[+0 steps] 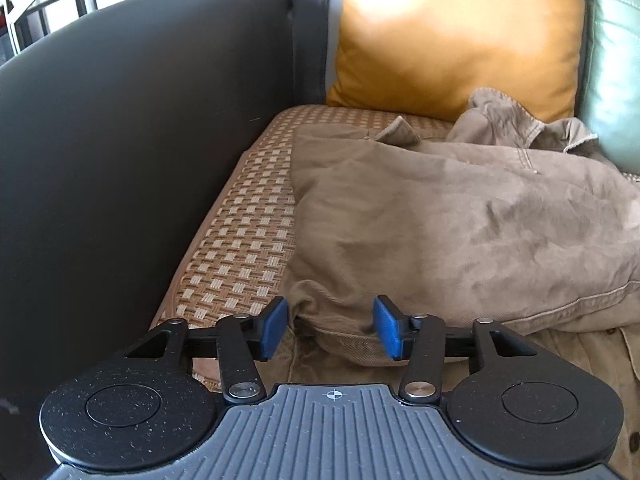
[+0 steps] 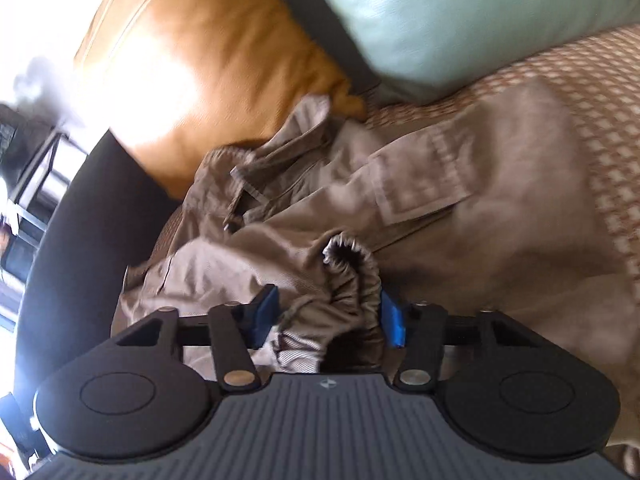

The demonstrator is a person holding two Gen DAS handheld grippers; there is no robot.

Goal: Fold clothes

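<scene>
Two grippers, one tan jacket (image 1: pixel 460 216), and I'm somewhere in the middle of a fold, I think. Closest to me, my left gripper (image 1: pixel 332 328) has its blue pads spread apart with the hem corner sitting loose between them, nothing pinched. My right gripper (image 2: pixel 328 320) is partly spread around the gathered sleeve cuff (image 2: pixel 352 272); the cuff bunches up against the right pad, but the left pad looks clear of it, so I'd call that loose rather than clamped. That view is blurry though, so take it with a grain of salt.

Further out, the jacket lies spread but rumpled on the woven seat mat (image 1: pixel 244 248), collar (image 1: pixel 516 128) crumpled up at the far end against the mustard cushion (image 1: pixel 452 36) and the pale green one (image 1: pixel 616 80).

My guess: both ends just got set down. Next up I'd need a fresh, firm pinch on an edge, then flatten that collar mess before folding again.
</scene>
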